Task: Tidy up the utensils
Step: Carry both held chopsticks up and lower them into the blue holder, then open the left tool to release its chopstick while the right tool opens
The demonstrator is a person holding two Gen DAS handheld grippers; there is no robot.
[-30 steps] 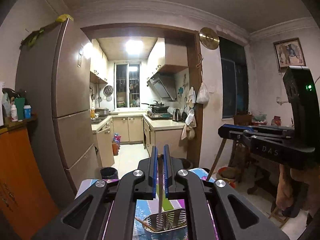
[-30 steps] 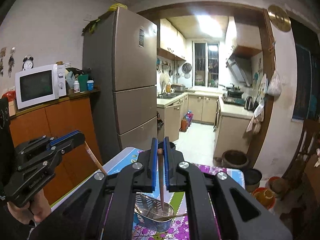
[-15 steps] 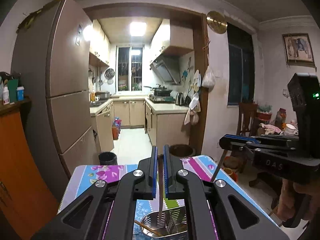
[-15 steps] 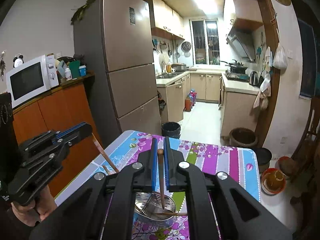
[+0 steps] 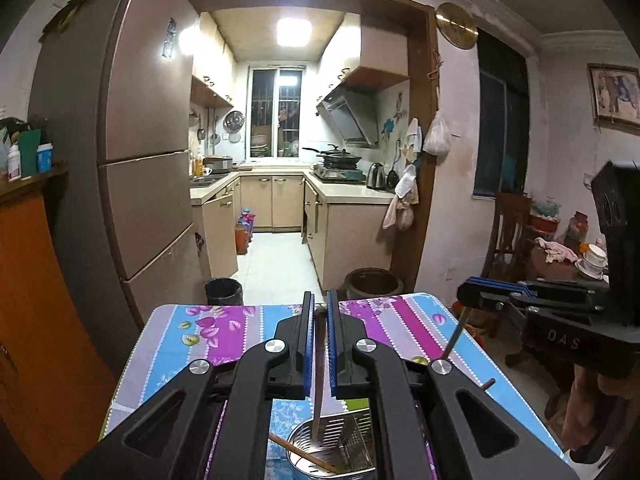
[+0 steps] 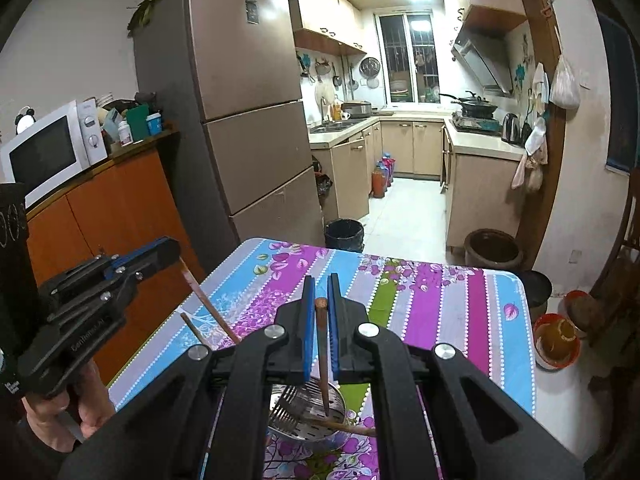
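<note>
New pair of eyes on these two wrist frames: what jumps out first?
Probably the striped floral tablecloth, purple, blue and green, filling the near foreground. Next, each gripper pinches a brown chopstick upright over the metal utensil basket at the table's near edge: left gripper with its chopstick, right gripper likewise. Behind stands a tall brown fridge.

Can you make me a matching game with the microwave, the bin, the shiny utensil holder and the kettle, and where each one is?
Things:
1. microwave
2. black bin
3. metal utensil holder
4. kettle

Places:
A. on the flowery table
B. on the kitchen counter
C. on the orange cabinet
D. on the floor by the fridge

Pairs: 1-C, 2-D, 3-A, 4-B
</note>
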